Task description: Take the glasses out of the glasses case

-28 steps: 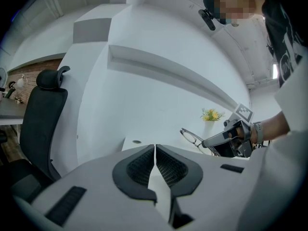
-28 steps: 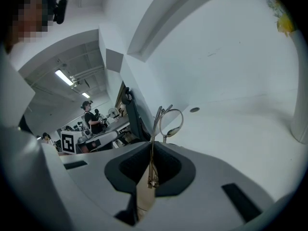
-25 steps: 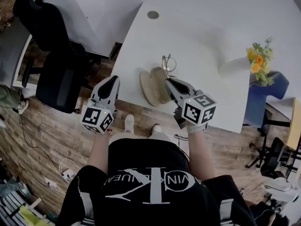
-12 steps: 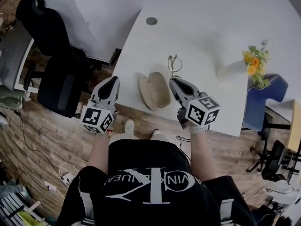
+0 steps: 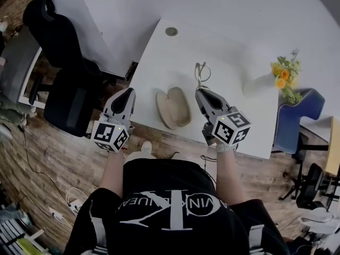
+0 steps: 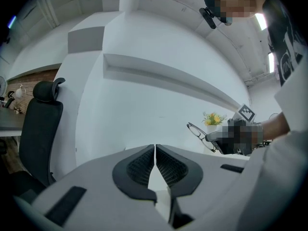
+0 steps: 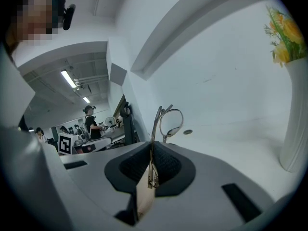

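Note:
A beige glasses case [image 5: 173, 107] lies open on the white table [image 5: 234, 110], with nothing showing inside it. My right gripper [image 5: 201, 91] is shut on the thin-framed glasses [image 5: 201, 73], which stick out beyond its tip above the table, to the right of the case. In the right gripper view the frame [image 7: 166, 121] is pinched between the pads and the lenses stand ahead of my right gripper [image 7: 152, 149]. My left gripper [image 5: 126, 93] hovers off the table's near edge, left of the case, jaws shut on nothing [image 6: 155, 150]. The glasses [image 6: 201, 134] also show in the left gripper view.
A white vase with yellow flowers [image 5: 265, 77] stands at the table's right end, close to a blue chair [image 5: 300, 110]. A round cable grommet [image 5: 171, 31] sits at the far side. A black office chair [image 5: 61, 62] stands left of the table.
My right gripper has lifted the glasses up and away from the case, toward the far right. The left gripper has barely moved.

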Motion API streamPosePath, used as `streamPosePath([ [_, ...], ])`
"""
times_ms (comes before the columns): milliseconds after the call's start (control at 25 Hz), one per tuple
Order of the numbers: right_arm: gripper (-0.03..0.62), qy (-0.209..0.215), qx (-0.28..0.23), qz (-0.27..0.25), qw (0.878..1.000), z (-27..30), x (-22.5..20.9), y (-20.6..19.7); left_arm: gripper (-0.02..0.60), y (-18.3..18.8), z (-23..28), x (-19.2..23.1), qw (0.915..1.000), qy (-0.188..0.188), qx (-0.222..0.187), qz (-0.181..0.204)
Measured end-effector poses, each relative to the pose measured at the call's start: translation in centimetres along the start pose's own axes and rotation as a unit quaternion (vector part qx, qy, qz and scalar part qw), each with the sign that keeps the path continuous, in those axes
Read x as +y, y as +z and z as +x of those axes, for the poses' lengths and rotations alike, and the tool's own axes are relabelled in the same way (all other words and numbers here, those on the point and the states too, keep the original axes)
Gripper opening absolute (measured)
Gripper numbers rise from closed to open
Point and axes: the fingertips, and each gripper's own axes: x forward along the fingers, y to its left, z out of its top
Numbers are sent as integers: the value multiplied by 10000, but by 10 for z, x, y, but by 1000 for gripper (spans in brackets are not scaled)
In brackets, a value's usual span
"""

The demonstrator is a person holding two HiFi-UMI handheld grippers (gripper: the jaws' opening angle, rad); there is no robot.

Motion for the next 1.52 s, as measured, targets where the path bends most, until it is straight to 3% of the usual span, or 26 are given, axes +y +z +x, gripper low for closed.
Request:
streamPosePath([
  [960, 38, -511, -506, -339, 9968, -13, -22, 25, 25, 14, -2, 14, 9996, 238, -150, 63],
  [1520, 38, -564, -610, -422, 9956, -18, -27, 32, 26, 19, 3, 15, 9995, 244, -165, 90],
])
